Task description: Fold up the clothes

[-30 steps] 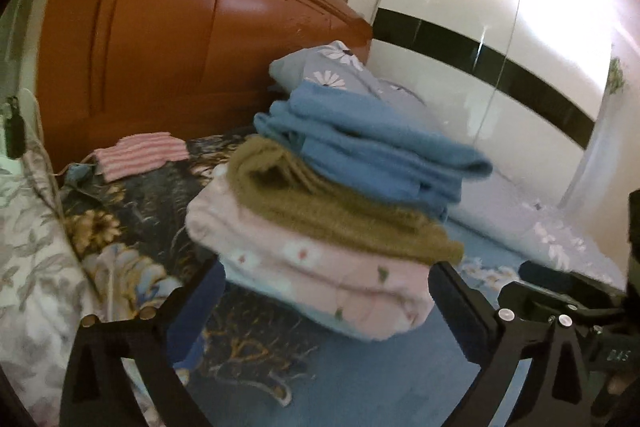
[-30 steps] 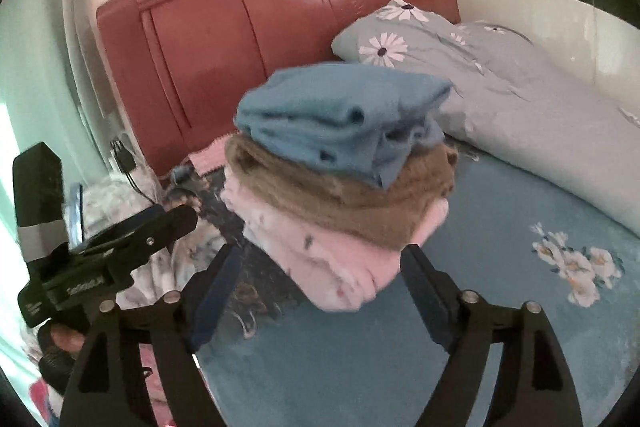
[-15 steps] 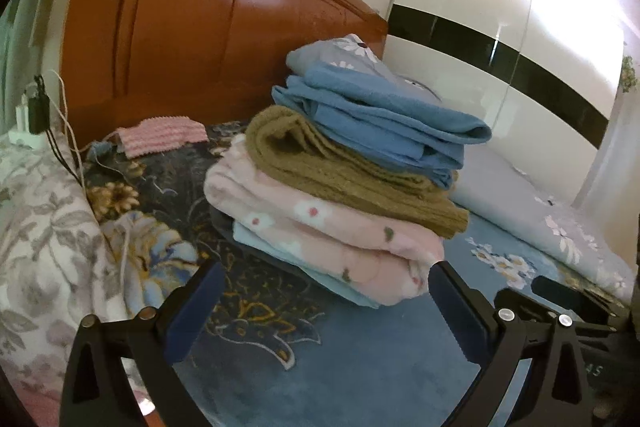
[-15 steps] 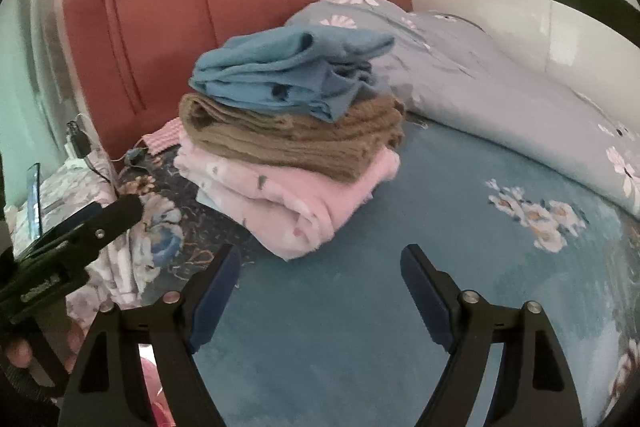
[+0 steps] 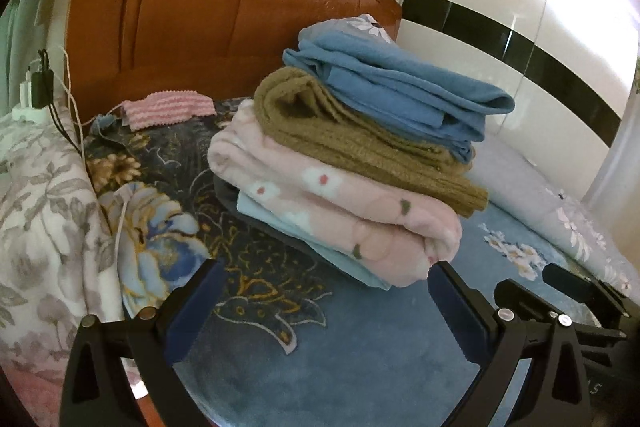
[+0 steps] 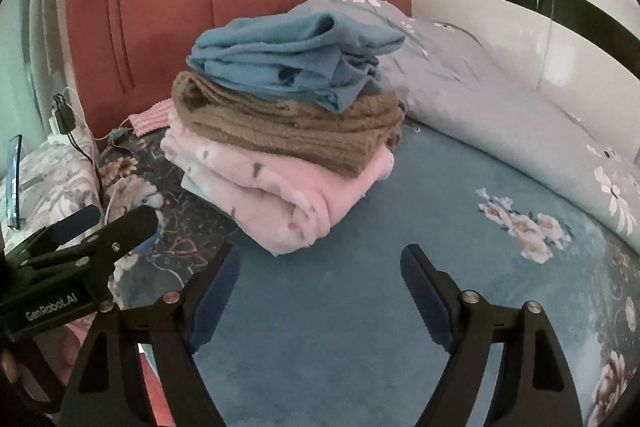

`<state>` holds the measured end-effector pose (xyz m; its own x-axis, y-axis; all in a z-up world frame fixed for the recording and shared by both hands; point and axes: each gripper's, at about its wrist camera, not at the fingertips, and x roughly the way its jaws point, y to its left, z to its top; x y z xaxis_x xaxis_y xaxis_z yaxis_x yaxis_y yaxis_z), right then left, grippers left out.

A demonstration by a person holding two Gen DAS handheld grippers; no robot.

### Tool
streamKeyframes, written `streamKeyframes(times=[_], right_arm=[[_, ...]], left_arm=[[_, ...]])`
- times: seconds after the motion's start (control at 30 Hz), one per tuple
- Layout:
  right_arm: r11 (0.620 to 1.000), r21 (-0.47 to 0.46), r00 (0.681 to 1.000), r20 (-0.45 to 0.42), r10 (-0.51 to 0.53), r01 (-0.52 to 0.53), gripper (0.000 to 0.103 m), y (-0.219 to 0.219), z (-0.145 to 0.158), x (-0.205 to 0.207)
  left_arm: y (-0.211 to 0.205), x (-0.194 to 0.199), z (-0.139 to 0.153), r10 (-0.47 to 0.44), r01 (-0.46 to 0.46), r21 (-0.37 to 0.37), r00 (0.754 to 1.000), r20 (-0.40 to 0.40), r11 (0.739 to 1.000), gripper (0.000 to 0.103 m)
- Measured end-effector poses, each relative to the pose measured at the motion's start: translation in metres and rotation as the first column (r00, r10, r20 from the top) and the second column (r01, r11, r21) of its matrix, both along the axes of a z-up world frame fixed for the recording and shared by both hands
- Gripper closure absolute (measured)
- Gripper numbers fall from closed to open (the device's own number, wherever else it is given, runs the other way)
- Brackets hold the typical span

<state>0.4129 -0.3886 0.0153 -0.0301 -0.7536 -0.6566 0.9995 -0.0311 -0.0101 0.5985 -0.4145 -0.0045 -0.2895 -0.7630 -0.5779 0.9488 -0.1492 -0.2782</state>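
Your stack of folded clothes (image 6: 280, 131) sits mid-frame on the bed (image 6: 360, 307), blue top (image 6: 288, 59) over brown knit (image 6: 288, 127) over pink fleece (image 6: 272, 187), so the folding looks nearly done. Only a striped pink piece (image 5: 168, 109) lies loose at upper left by the headboard (image 5: 200, 7). Both left tongs (image 5: 324, 303) and right tongs (image 6: 320, 287) stand apart, holding nothing, just short of the stack.

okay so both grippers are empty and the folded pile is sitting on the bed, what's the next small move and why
Probably draw both back from the pile. The left gripper and right gripper stand open and empty, and the blue top, brown knit and pink floral fleece already lie folded and stacked; no unfolded garment shows nearby.
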Motion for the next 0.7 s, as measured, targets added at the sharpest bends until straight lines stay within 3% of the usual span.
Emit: streamKeyframes(times=[0.7], right_arm=[[1.0,-0.008,1.0,-0.019,-0.015,0.015,0.02,0.017,0.005,0.01]], left_arm=[[0.021,-0.003,0.02,0.049,-0.04,-0.072,0.99,0.133,0.997,0.0]])
